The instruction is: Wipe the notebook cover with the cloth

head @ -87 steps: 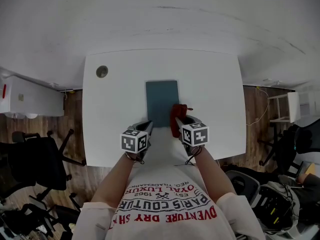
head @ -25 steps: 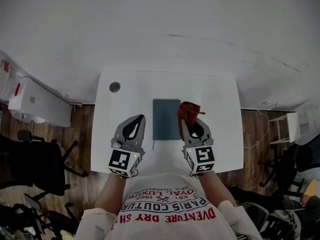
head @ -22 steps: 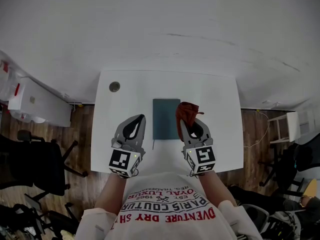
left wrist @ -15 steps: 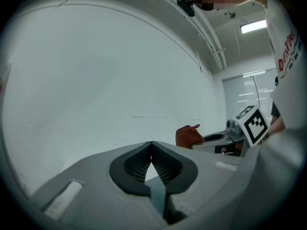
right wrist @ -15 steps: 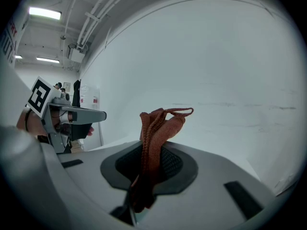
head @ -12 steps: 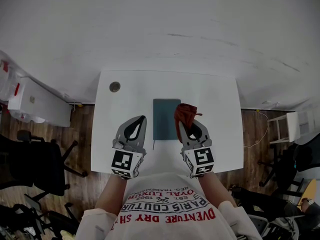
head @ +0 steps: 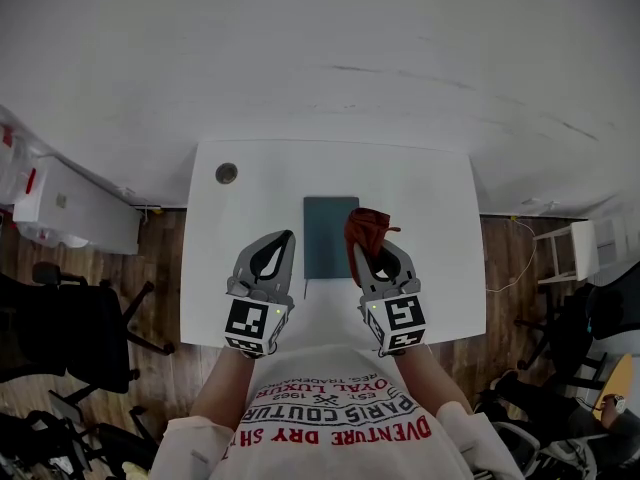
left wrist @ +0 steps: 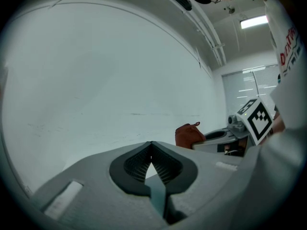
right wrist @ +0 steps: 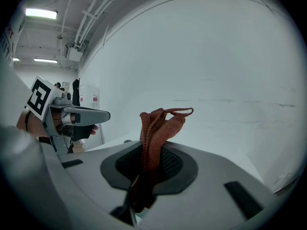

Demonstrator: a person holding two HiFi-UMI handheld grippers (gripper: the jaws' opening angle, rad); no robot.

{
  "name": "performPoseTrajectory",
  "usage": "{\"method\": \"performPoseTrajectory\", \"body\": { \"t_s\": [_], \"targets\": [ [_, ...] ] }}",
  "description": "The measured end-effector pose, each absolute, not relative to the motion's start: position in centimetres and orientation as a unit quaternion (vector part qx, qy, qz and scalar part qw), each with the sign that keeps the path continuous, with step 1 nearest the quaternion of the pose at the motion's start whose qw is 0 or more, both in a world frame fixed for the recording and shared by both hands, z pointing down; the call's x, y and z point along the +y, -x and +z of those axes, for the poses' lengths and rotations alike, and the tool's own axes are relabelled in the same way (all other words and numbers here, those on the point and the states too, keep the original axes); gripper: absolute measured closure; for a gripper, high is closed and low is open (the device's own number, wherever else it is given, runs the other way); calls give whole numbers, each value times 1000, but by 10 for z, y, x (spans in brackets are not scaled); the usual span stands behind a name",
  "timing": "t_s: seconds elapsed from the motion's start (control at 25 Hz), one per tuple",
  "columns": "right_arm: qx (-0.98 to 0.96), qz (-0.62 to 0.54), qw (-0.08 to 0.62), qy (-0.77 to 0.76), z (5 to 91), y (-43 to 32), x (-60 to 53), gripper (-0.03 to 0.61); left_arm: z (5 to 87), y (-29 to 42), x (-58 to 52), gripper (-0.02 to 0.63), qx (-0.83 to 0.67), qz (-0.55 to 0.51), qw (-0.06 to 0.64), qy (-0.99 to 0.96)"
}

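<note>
My right hand-held gripper (head: 368,256) clamped on rust-red cloth (head: 364,226), at teal notebook's (head: 326,236) right edge, notebook flat on white surface (head: 430,203), my left hand-held gripper (head: 272,258) closed, empty, left of notebook.

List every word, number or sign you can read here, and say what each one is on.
"PARIS COUTUR": shirt, upside down, ends lost in folds.
"OYAL LUXUR": same shirt, likewise cut off.
"DVENTURE DRY SH": same shirt, red letters.
Smaller shirt print: too small to read.
Marker cubes: square codes only, no words.
Notebook: no print visible on its cover.
</note>
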State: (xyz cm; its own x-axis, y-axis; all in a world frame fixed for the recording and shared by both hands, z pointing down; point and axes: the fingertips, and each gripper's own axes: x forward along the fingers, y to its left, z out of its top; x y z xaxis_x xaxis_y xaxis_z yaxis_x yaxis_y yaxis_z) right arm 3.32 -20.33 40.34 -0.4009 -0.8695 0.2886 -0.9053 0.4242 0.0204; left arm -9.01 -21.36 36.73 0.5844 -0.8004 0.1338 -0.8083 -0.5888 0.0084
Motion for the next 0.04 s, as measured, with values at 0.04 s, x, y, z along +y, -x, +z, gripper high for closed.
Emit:
{"method": "performPoseTrajectory", "body": {
  "t_s": [0.04],
  "targets": [
    [-833, 71, 130, -533, 405, -34, -203, 506, 368, 89, -214, 604, -452, 60, 34, -889]
  ]
}}
